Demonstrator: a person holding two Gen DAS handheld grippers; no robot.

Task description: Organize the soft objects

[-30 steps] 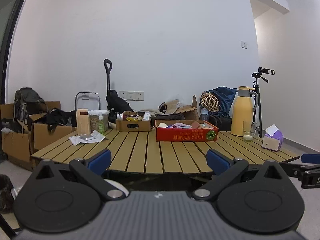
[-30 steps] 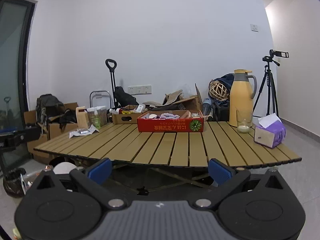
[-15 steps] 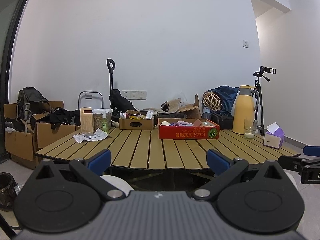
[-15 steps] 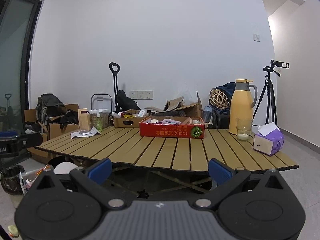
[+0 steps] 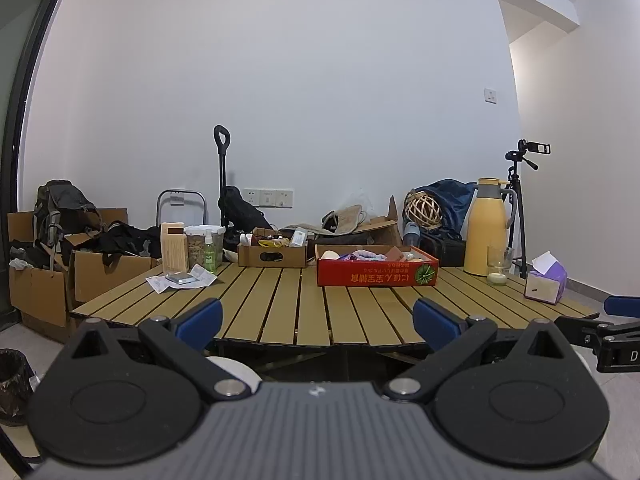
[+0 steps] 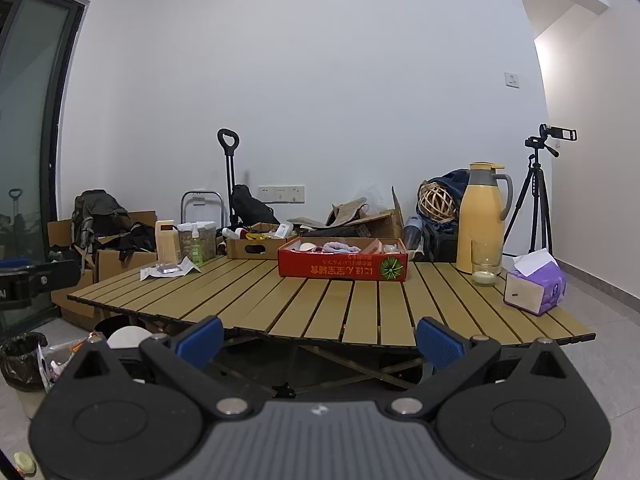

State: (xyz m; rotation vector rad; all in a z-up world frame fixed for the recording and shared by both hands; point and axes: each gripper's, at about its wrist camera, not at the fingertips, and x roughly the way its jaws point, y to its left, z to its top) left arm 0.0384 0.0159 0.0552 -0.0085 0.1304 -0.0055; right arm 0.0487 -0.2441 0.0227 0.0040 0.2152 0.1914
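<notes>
A red cardboard box [image 5: 376, 273] [image 6: 343, 266] stands at the far side of a slatted wooden table [image 5: 304, 304] [image 6: 328, 304]. It holds soft things, among them a purple cloth [image 5: 370, 255] [image 6: 340, 246]. My left gripper [image 5: 316, 320] is open and empty, in front of the table's near edge. My right gripper [image 6: 318, 340] is open and empty, also short of the near edge. The right gripper also shows at the right edge of the left wrist view [image 5: 616, 320].
A brown open box [image 5: 273, 255], a wooden block [image 5: 174, 248], jars and papers [image 5: 182, 280] stand at the table's far left. A yellow jug [image 6: 482, 224], a glass [image 6: 486, 268] and a purple tissue box [image 6: 534, 288] stand at the right. A bin [image 6: 20, 360] is on the floor at left.
Both grippers have drawn back and risen a little from the table; the table looks smaller and lower in both views. Both jaws stay open.
</notes>
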